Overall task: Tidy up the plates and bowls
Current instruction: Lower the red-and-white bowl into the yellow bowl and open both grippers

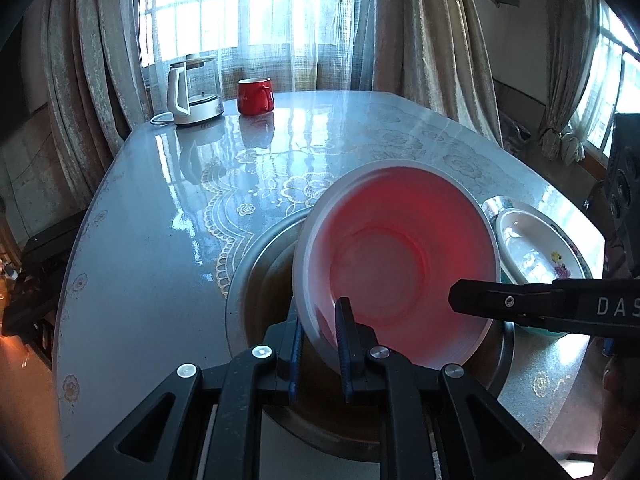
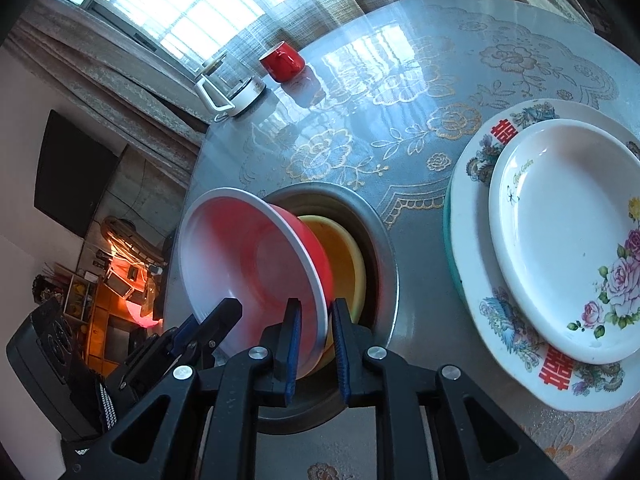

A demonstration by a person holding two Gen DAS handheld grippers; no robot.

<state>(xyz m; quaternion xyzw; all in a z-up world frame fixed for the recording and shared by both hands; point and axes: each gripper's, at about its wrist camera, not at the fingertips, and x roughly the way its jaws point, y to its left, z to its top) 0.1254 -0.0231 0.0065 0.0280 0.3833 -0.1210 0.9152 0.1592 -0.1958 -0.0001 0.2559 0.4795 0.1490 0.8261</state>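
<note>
A red bowl with a white inside (image 1: 400, 264) is held tilted over a steel basin (image 1: 264, 264) set on the table. My left gripper (image 1: 320, 320) is shut on its near rim. My right gripper (image 2: 316, 320) is shut on the opposite rim of the same red bowl (image 2: 256, 264). A yellow bowl (image 2: 340, 252) lies inside the steel basin (image 2: 384, 264), under the red one. To the right, a white floral plate (image 2: 568, 240) is stacked on a larger patterned plate (image 2: 480, 288), also seen in the left wrist view (image 1: 536, 248).
A red mug (image 1: 254, 96) and a glass kettle (image 1: 194, 92) stand at the table's far edge by the curtained window. The glossy table (image 1: 160, 240) has a lace-pattern cover. A black speaker (image 1: 624, 184) stands at the right.
</note>
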